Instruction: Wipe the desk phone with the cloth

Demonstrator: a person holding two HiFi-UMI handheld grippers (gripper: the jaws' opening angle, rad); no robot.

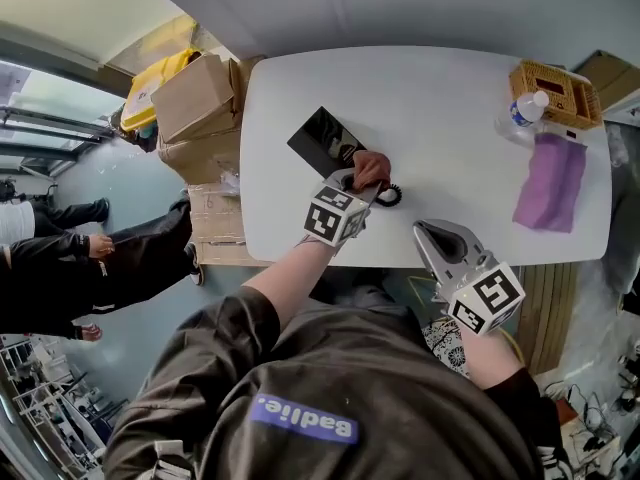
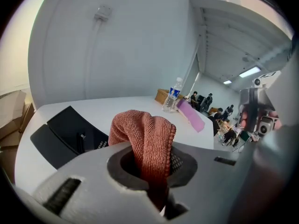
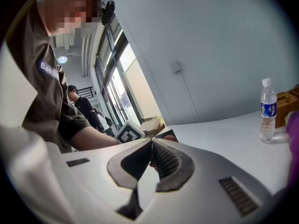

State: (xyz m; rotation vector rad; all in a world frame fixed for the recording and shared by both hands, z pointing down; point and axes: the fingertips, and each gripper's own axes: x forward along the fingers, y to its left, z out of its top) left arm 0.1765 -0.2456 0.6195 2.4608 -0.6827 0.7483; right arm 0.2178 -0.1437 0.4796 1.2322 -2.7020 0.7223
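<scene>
The black desk phone (image 1: 327, 140) lies on the white table (image 1: 450, 98), left of centre; its coiled cord (image 1: 390, 196) curls beside it. My left gripper (image 1: 362, 180) is shut on a rust-red cloth (image 1: 372, 167), at the phone's near right corner. In the left gripper view the cloth (image 2: 148, 146) bunches up between the jaws, with the phone (image 2: 65, 134) just behind to the left. My right gripper (image 1: 432, 233) is shut with nothing in it, at the table's near edge, right of the left one. In its own view the right gripper (image 3: 151, 141) shows jaws meeting.
A purple cloth (image 1: 549, 181) lies at the table's right end, beside a water bottle (image 1: 523, 113) and a wicker basket (image 1: 556, 93). Cardboard boxes (image 1: 195, 103) stand off the table's left end. People stand on the floor at the far left.
</scene>
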